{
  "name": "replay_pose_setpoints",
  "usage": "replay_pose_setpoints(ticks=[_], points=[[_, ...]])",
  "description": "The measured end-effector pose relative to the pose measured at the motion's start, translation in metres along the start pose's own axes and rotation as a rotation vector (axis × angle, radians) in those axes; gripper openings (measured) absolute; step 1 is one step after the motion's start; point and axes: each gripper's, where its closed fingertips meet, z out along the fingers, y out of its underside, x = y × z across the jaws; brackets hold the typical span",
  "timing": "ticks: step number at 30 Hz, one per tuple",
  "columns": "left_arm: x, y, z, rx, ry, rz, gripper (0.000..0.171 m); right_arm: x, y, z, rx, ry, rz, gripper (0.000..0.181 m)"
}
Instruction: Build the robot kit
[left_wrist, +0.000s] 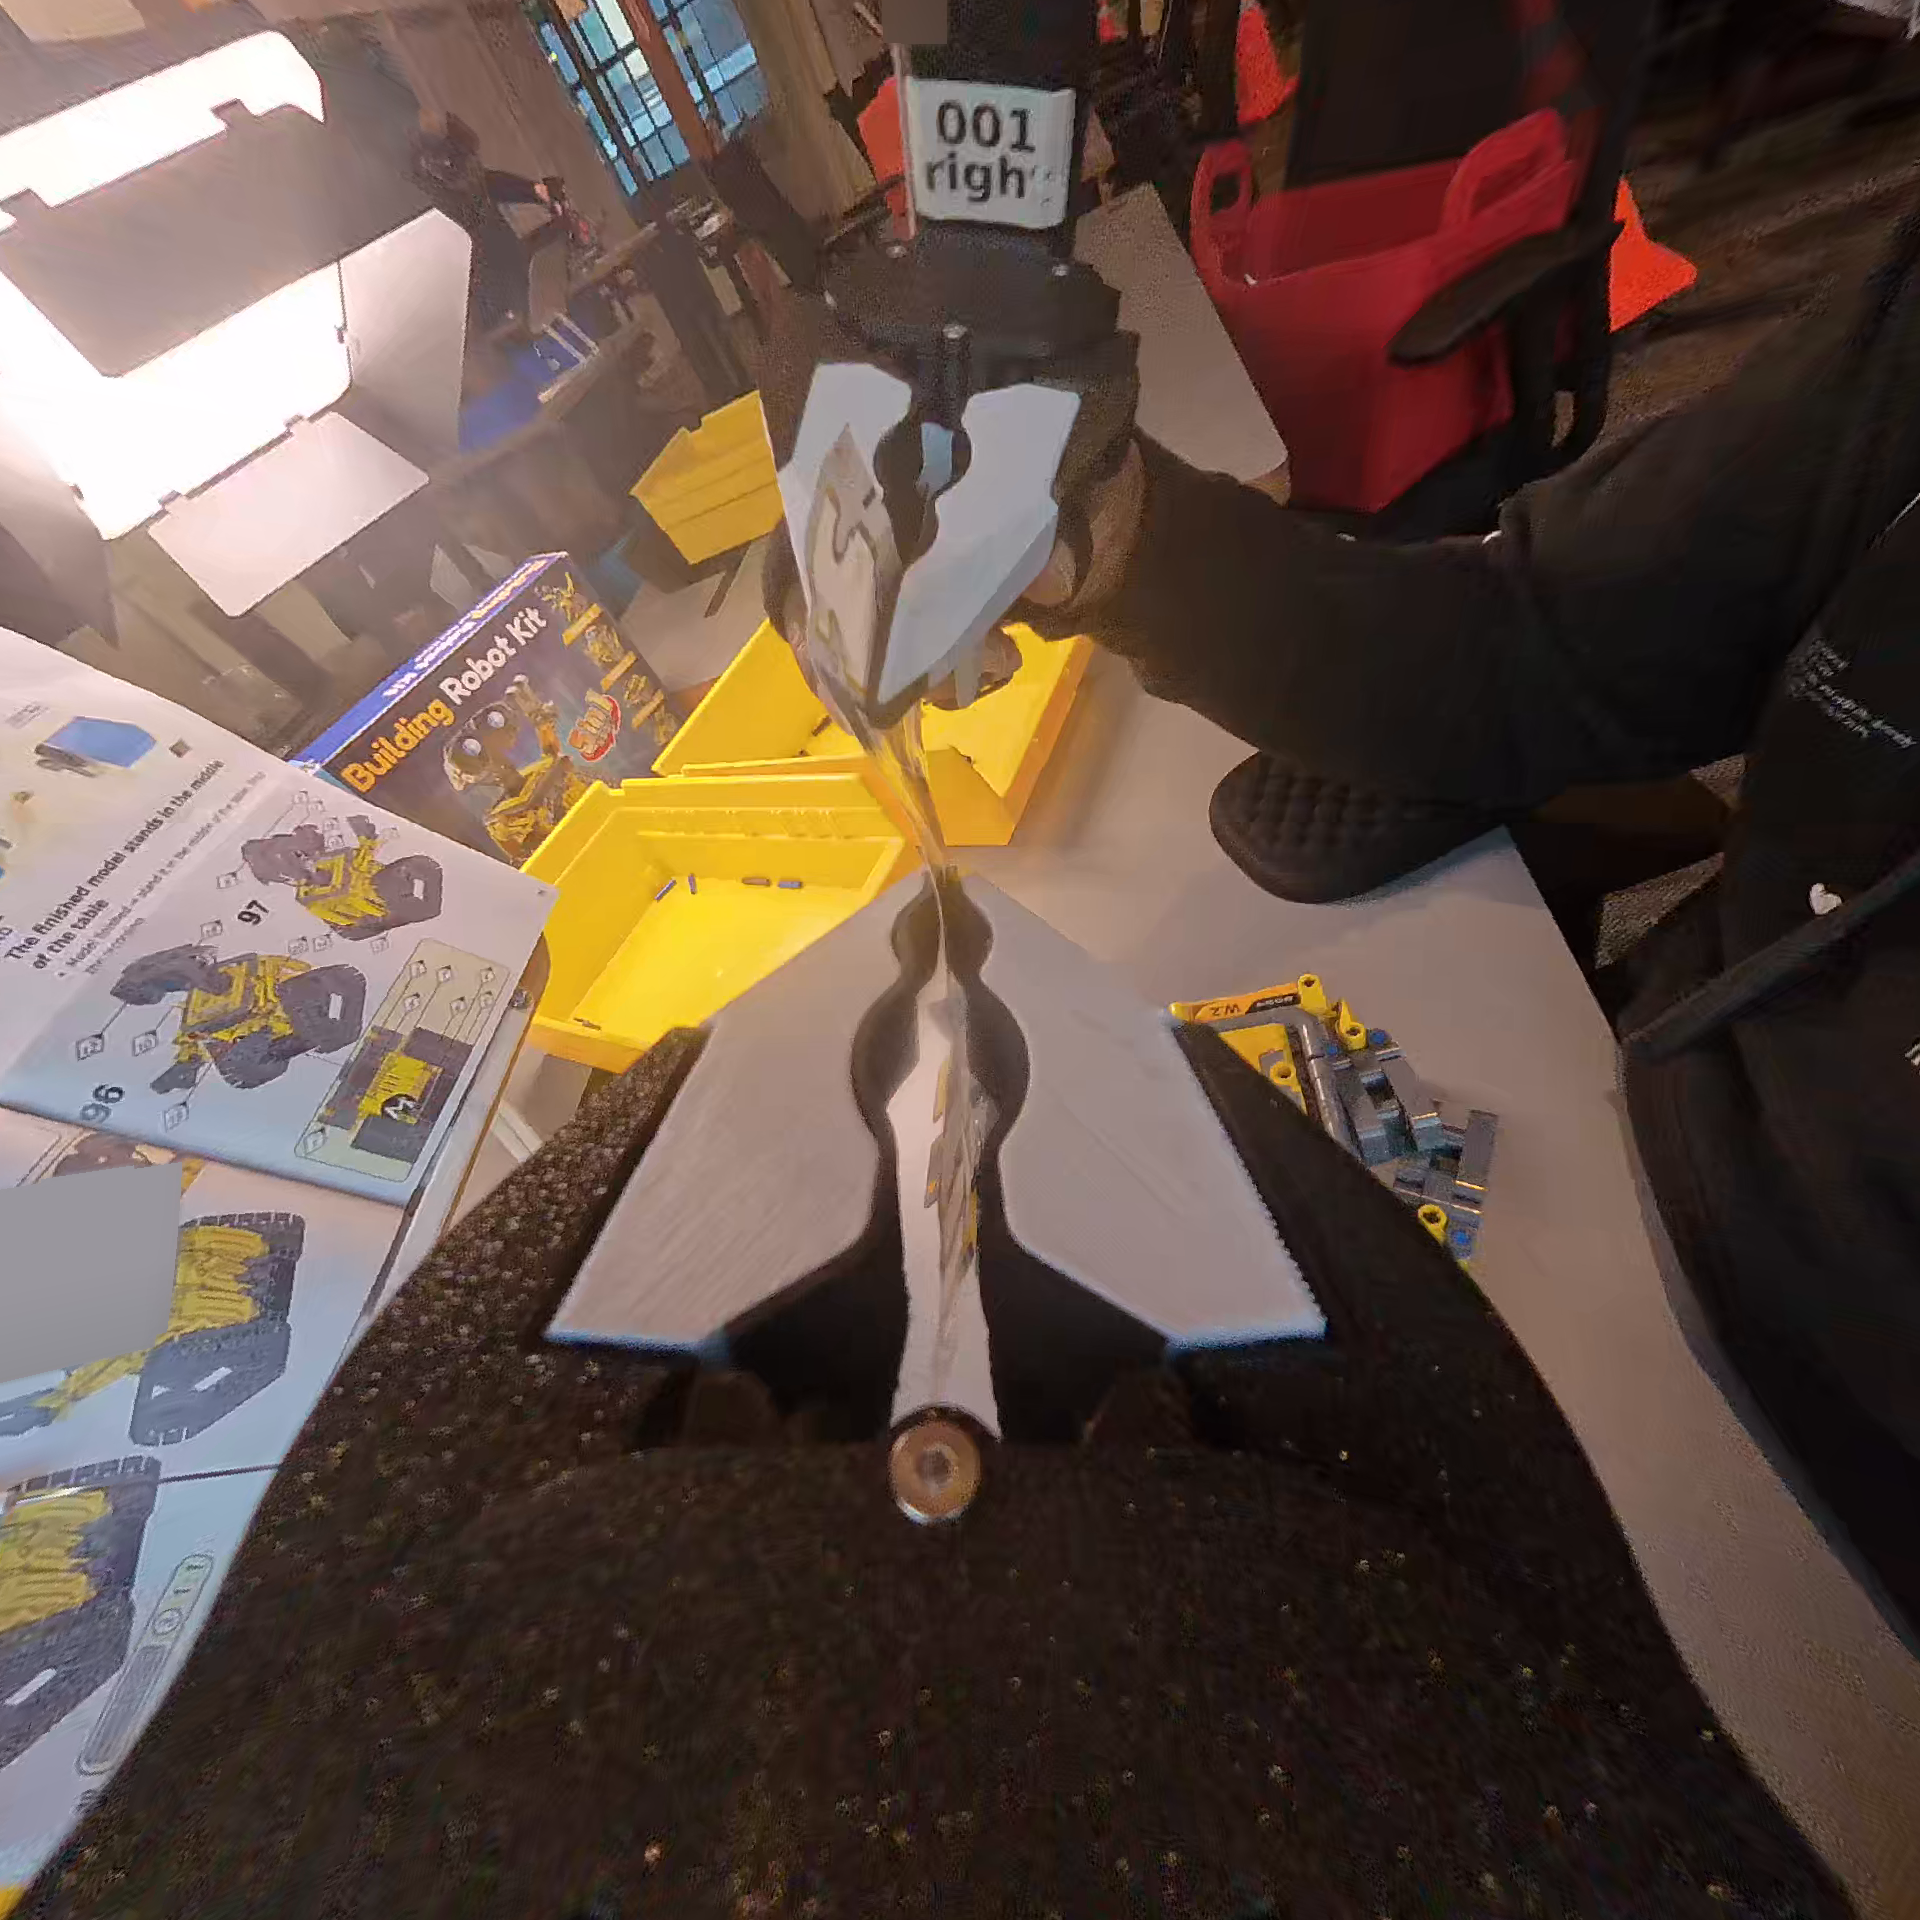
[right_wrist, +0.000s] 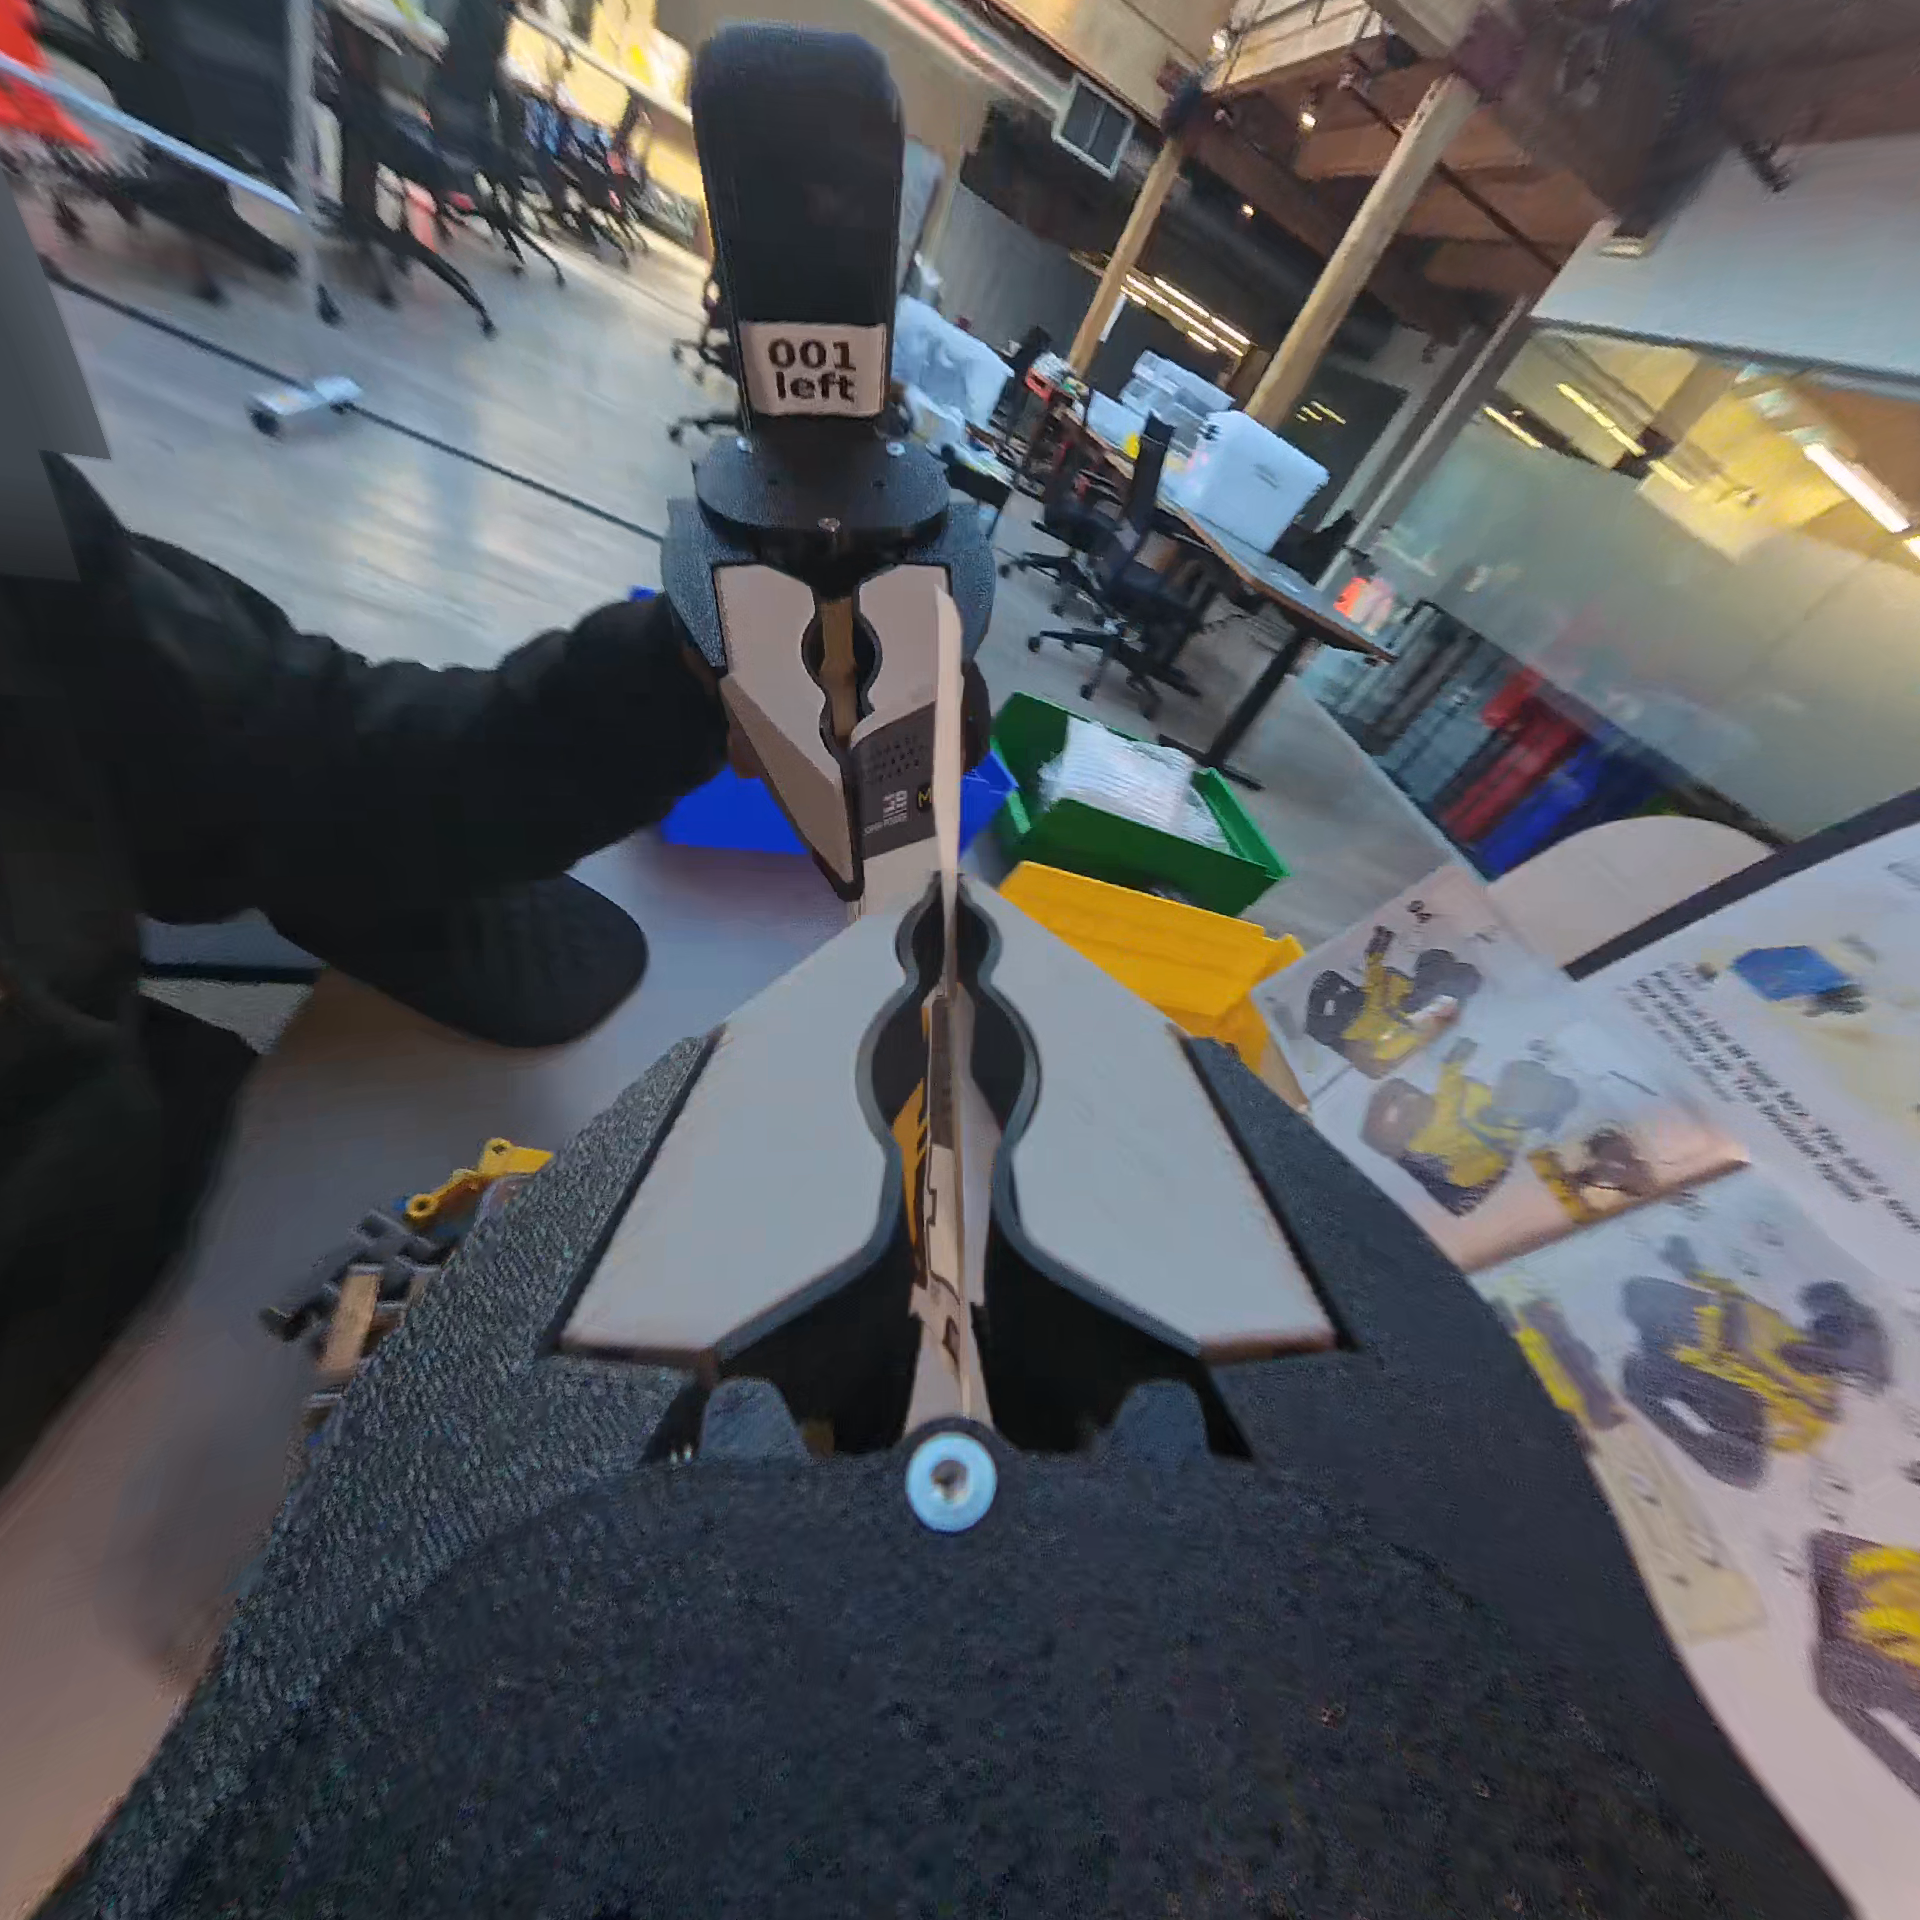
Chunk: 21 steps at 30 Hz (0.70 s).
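A thin, glossy printed sheet (left_wrist: 940, 1132), white with yellow and black markings, stretches edge-on between the two grippers and bows slightly along its span. The left gripper (left_wrist: 943, 894) has flat, pale, wedge-shaped fingers (left_wrist: 769, 1174) with scalloped black inner edges, set in a rough, speckled black body; its jaws are closed tight on one end of the sheet. The right gripper (right_wrist: 948, 896), built the same, is likewise pinched closed on the other end, and it faces the left one nose to nose above the grey table (left_wrist: 1132, 894). A black-sleeved arm (left_wrist: 1403, 644) reaches in from the side to grasp the right gripper's handle. Below sit smooth yellow plastic trays (left_wrist: 717, 935), an open instruction booklet (left_wrist: 260, 935), a blue kit box (left_wrist: 499, 717) and a grey-and-yellow brick assembly (left_wrist: 1371, 1101).
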Motion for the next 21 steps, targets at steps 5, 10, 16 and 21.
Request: replay_pose_setpoints(ticks=[5, 10, 16, 21], points=[[0.013, -0.018, -0.017, 0.113, 0.074, -0.062, 0.008, 0.005, -0.020, -0.019, 0.217, -0.165, 0.342, 0.000], [0.013, -0.029, -0.021, 0.177, 0.091, -0.116, 0.005, -0.003, -0.003, -0.004, 0.197, -0.256, 0.431, 0.000], [0.010, -0.020, -0.018, 0.144, 0.089, -0.133, 0.000, 0.023, 0.018, 0.014, 0.147, -0.072, 0.430, 0.025], [-0.023, -0.009, -0.024, 0.129, -0.052, -0.222, 0.000, 0.038, -0.037, -0.025, 0.187, 0.379, -0.201, 0.052]])
